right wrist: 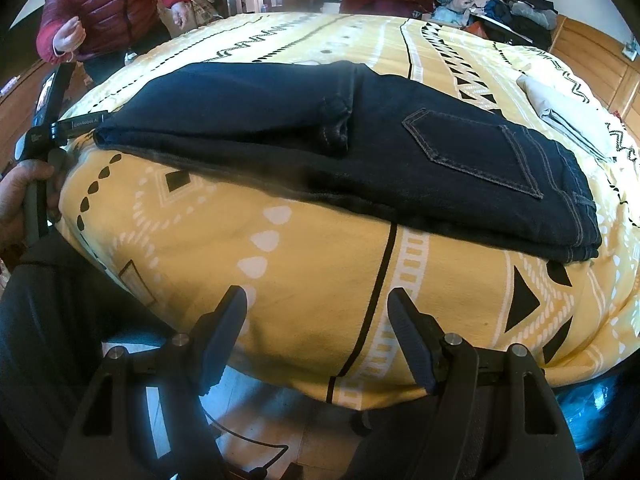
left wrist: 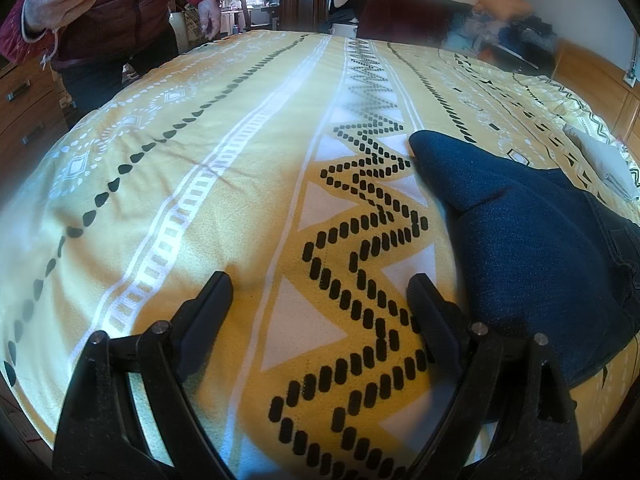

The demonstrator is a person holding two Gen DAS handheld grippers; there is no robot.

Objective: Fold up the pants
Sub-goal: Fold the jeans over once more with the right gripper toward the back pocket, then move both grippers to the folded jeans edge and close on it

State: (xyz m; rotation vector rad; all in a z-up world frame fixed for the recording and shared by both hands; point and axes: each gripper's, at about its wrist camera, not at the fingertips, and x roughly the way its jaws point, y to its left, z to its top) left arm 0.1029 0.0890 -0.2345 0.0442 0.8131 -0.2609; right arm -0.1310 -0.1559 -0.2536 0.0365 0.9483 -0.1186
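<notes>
Pants (right wrist: 360, 148) folded on yellow patterned bedspread (left wrist: 200, 200); both tools spread, empty.

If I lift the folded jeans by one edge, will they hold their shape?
Probably not. The jeans lie in loose stacked layers, so the fold would likely fall open. The denim looks thick, so they are likely heavyish and would sag. On the soft bedspread, pushing may bunch them.
</notes>
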